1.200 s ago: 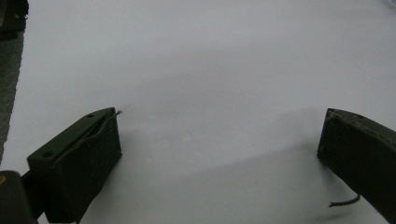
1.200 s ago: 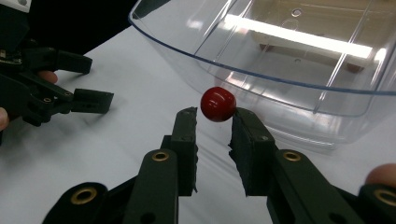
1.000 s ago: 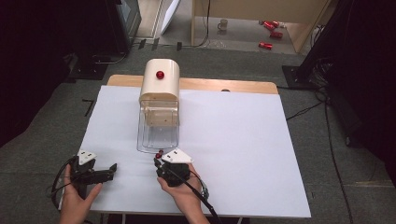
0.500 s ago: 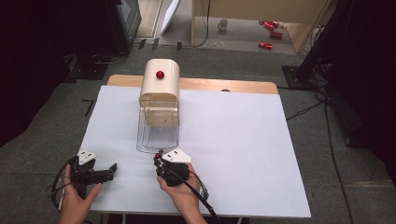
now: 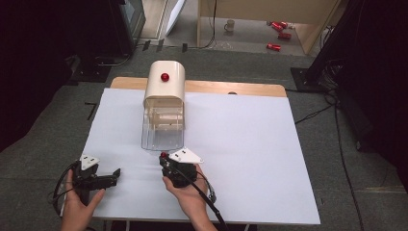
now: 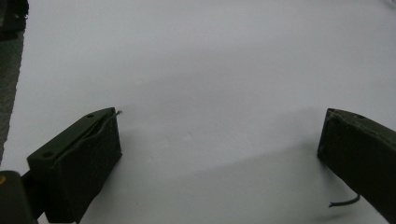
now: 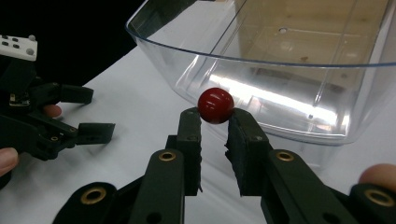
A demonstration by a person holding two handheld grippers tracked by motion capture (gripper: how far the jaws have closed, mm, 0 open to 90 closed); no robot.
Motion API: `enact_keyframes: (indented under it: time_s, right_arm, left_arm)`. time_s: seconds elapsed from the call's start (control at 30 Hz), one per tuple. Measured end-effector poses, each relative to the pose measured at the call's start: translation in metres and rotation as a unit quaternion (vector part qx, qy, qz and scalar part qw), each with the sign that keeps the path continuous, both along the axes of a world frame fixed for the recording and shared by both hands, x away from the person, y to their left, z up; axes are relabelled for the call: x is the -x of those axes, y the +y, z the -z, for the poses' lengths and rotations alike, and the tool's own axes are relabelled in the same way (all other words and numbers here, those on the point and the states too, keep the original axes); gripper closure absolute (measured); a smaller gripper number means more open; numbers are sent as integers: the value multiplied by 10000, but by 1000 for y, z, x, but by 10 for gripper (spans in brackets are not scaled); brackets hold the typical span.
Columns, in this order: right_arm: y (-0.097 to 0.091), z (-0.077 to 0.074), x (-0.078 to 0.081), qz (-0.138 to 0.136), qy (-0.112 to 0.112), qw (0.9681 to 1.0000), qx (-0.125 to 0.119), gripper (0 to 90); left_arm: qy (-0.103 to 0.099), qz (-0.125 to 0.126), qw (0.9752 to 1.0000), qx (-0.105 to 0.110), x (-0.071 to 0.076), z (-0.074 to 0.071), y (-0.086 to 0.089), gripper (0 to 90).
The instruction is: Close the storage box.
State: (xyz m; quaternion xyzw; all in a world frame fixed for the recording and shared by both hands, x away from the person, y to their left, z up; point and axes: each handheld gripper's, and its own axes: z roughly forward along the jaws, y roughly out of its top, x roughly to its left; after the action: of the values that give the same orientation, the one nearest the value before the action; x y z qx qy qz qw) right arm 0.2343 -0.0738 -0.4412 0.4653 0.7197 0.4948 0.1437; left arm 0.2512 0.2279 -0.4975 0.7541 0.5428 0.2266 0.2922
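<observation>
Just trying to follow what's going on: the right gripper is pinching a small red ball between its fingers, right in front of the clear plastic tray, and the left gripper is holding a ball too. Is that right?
Not quite. The left gripper holds nothing: the left gripper view shows its fingers wide apart over bare white table. The rest stands: the right gripper pinches the red ball in front of the clear plastic tray.

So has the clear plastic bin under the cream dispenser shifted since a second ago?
No. The clear plastic bin sits under the cream dispenser, same spot on the white sheet.

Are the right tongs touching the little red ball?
Touching. The right gripper view shows the right tongs with both jaw tips pressed against the red ball.
</observation>
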Motion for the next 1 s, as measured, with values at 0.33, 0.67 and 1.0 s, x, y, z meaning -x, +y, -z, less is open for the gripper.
enact_keyframes:
  time_s: [0.33,0.67,1.0]
  right_arm:
    - [2,-12,-12,-13,-121,9999,111,765]
    - [7,-22,-25,43,-206,9997,117,776]
    - [8,-29,-45,130,-280,9994,164,768]
  left_arm:
    - [-10,-10,10000,12,0,0,0,0]
    - [-6,-2,10000,4,0,0,0,0]
    - [-11,-1,10000,1,0,0,0,0]
